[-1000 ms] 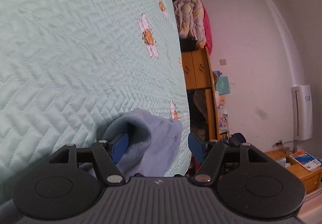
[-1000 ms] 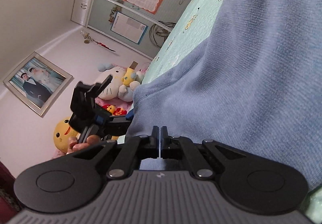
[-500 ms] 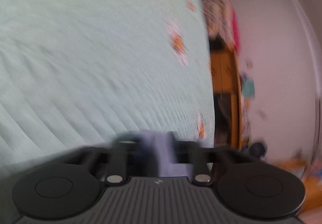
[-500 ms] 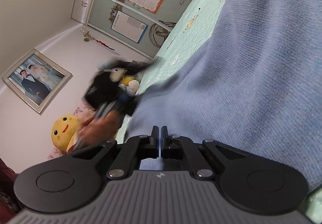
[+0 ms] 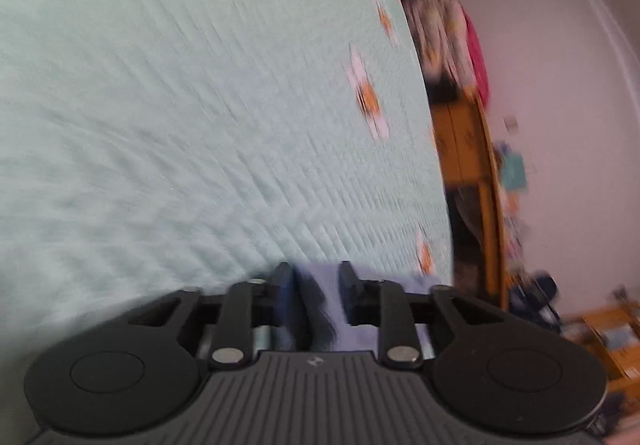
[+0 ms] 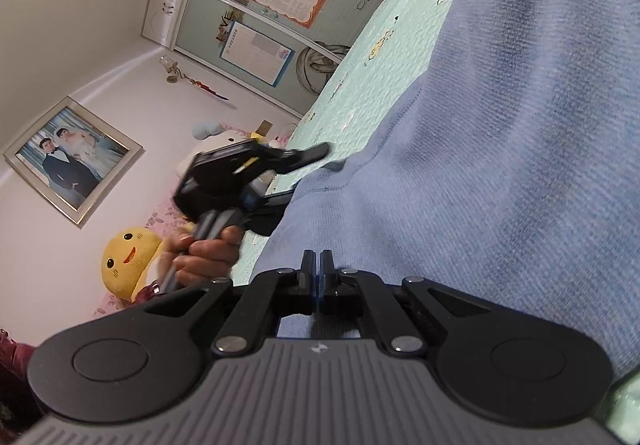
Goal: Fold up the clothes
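Clothes here means one blue knit garment [image 6: 500, 149], spread over the quilted mint bedspread [image 5: 168, 117] and filling the right wrist view from about twelve o'clock round to five. Its stitched hem runs from the centre down toward eight o'clock.

By my reading the step in hand is taking hold of the garment's edge at two places so a fold can be lifted over. The right gripper [image 6: 318, 277] has its jaws pressed together, with the knit lying directly under and past their tips; I judge a pinch of fabric is clamped there, though the contact itself is hidden.

At nine o'clock in that view a hand [image 6: 208, 249] carries the left gripper [image 5: 316, 285] up to the hem. Its own view is blurred. Its jaws have just been opening and stand partly apart, with a tongue of blue cloth between them at six o'clock; the pads do not seem to press on it.

The next move, I think, calls for the left jaws to close firmly on that edge before both hands lift together.
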A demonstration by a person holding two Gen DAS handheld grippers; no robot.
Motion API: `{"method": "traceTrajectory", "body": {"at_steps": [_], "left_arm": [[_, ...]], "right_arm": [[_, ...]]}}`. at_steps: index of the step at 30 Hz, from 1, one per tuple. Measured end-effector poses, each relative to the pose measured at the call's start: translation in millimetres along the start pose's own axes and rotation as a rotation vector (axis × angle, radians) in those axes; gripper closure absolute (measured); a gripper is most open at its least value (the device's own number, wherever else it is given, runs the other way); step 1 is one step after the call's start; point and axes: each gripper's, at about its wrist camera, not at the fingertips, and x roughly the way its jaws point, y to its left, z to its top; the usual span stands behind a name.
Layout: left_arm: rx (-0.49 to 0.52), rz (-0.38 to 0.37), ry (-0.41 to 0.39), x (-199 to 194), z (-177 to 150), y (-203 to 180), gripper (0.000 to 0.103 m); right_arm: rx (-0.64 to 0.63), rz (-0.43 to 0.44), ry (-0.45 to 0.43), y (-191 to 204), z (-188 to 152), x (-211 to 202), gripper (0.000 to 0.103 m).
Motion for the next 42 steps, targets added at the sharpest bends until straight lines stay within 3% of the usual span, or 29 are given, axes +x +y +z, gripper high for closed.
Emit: {"method": "traceTrajectory", "body": {"at_steps": [4,7,9,10,11,12,14,16,17,18,20,21,22,24,25,26,31,33,35,38,42], "left_arm": [[-0.019,-0.014,-0.154,-69,-39,3,0.051],[0.091,0.015,-0.148,-92,-92,-12,0.048],[0.137,0.043,-0.089,-90,-126,-12,0.045],[0.14,0.093,-0.048,-87,-141,-3,0.046],[0.134,0.129,-0.041,-88,-156,10,0.065],[0.096,0.12,-0.065,-94,-166,24,0.084],[-0.018,0.071,-0.109,-110,-176,50,0.091],[-0.044,0.075,-0.141,-122,-179,51,0.09],[-0.017,0.088,-0.148,-125,-181,44,0.084],[0.018,0.098,-0.149,-126,-183,35,0.07],[0.076,0.114,-0.147,-128,-189,21,0.052],[0.098,0.124,-0.143,-126,-190,17,0.049],[0.106,0.133,-0.142,-124,-190,14,0.049],[0.087,0.138,-0.151,-121,-192,16,0.049],[0.063,0.127,-0.161,-121,-193,20,0.049],[0.04,0.117,-0.17,-121,-195,24,0.049],[-0.028,0.095,-0.197,-126,-201,35,0.048],[-0.036,0.098,-0.2,-126,-201,34,0.048],[-0.044,0.099,-0.204,-126,-200,34,0.048],[-0.044,0.1,-0.208,-127,-202,37,0.048],[-0.056,0.102,-0.206,-128,-201,38,0.048]], "right_arm": [[0.004,0.005,-0.003,0,0,0,0.103],[0.007,0.003,-0.008,2,1,0,0.103],[0.007,-0.001,-0.011,3,1,0,0.103],[0.008,-0.003,-0.013,3,1,0,0.103],[0.008,-0.008,-0.018,4,1,0,0.103],[0.007,-0.024,-0.031,5,2,-3,0.103],[0.009,-0.068,-0.061,5,4,-13,0.103],[0.02,-0.111,-0.07,6,7,-22,0.103],[0.01,-0.133,-0.072,10,9,-26,0.102],[-0.011,-0.149,-0.094,17,10,-35,0.095],[-0.034,-0.135,-0.197,30,15,-62,0.091],[-0.02,-0.127,-0.276,33,16,-81,0.08],[-0.004,-0.144,-0.36,35,16,-101,0.062],[0.015,-0.267,-0.489,36,10,-138,0.042],[0.024,-0.337,-0.534,36,7,-155,0.038],[0.04,-0.383,-0.541,31,5,-164,0.038],[0.19,-0.403,-0.498,-4,2,-178,0.038],[0.178,-0.384,-0.461,-11,15,-166,0.034],[0.152,-0.42,-0.393,-16,30,-149,0.035],[0.129,-0.433,-0.356,-13,43,-136,0.024],[0.183,-0.391,-0.399,-14,38,-147,0.025]]}}
